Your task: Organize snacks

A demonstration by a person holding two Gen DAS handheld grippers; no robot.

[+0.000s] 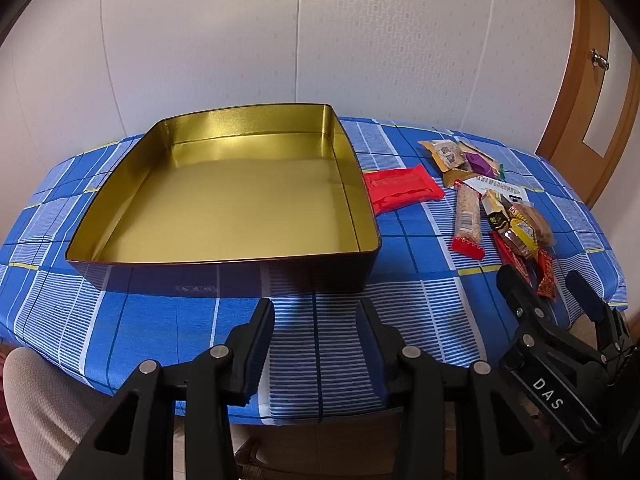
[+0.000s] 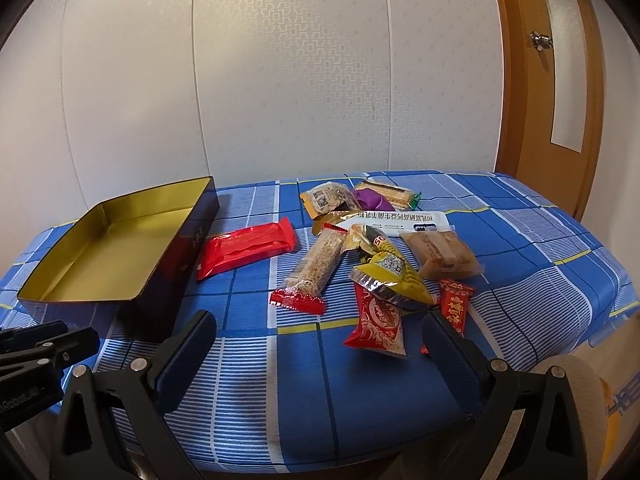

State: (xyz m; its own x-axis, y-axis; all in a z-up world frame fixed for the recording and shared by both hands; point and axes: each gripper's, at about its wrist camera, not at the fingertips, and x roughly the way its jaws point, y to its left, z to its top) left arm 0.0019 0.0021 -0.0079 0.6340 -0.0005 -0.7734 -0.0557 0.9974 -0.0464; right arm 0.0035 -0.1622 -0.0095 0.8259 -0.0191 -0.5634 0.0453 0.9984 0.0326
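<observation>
From the left wrist view, the left gripper [image 1: 318, 312] hangs over the near edge of the table [image 1: 168, 320], its jaws spread with only the blue checked cloth between them. Just beyond sits the tin [image 1: 224, 256], open, its gold inside bare. To the right of the tin lies the red pack [image 1: 402, 192], touching or nearly touching the tin's side. Further right is the snack pile [image 1: 496, 208], with the cereal bar [image 1: 467, 218] on its near left. The right gripper [image 1: 540, 292] shows at the lower right, jaws apart, its tips at the near end of the pile. A door [image 1: 580, 100] stands at the far right. From the right wrist view, the right gripper [image 2: 320, 328] has its jaws spread wide and grips nothing; a red packet [image 2: 378, 326] lies between its fingers on the cloth, closer to the right one. Behind it lie a yellow bag [image 2: 394, 280], the cereal bar [image 2: 316, 270], a tan cake [image 2: 440, 254] and a white packet [image 2: 396, 220]. The red pack [image 2: 246, 250] is between pile and tin [image 2: 168, 276]. Part of the left gripper [image 2: 48, 350] shows at the left edge.
</observation>
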